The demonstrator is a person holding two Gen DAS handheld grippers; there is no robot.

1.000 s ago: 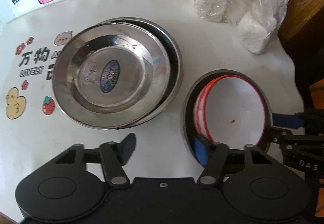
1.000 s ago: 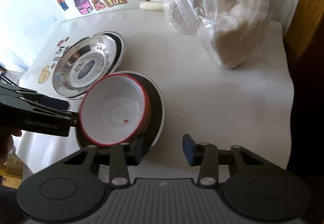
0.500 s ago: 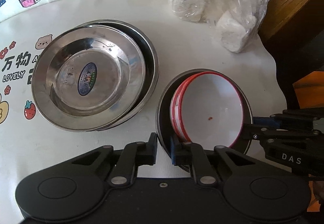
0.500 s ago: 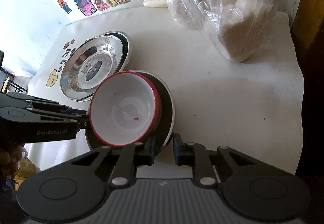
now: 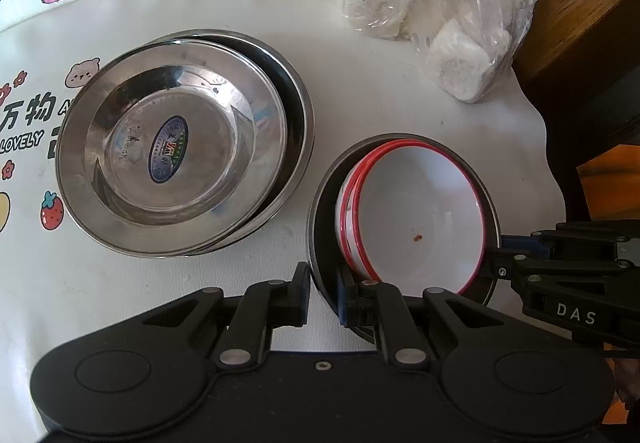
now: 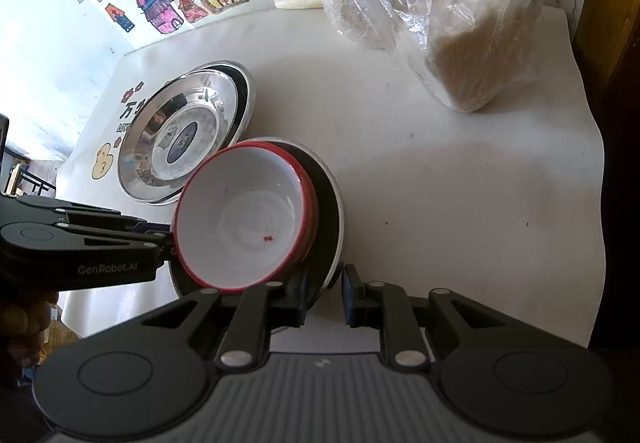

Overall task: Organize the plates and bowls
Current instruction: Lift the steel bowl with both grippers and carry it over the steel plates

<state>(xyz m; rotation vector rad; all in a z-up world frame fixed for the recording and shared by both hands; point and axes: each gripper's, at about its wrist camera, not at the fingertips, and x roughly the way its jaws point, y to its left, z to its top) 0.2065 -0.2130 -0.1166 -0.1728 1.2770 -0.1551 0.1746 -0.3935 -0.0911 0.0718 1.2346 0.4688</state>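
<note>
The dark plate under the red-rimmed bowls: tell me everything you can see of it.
The dark plate is round, shallow, dark inside, pale outside, lying on the white table beside the steel plates. Stacked red-rimmed bowls sit in it. The left gripper and right gripper are clamped on opposite rim edges.

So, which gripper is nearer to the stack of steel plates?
Left. The left gripper grips the dark plate's rim on the side facing the steel plates. The right gripper grips the opposite rim, beyond the red-rimmed bowls.
</note>
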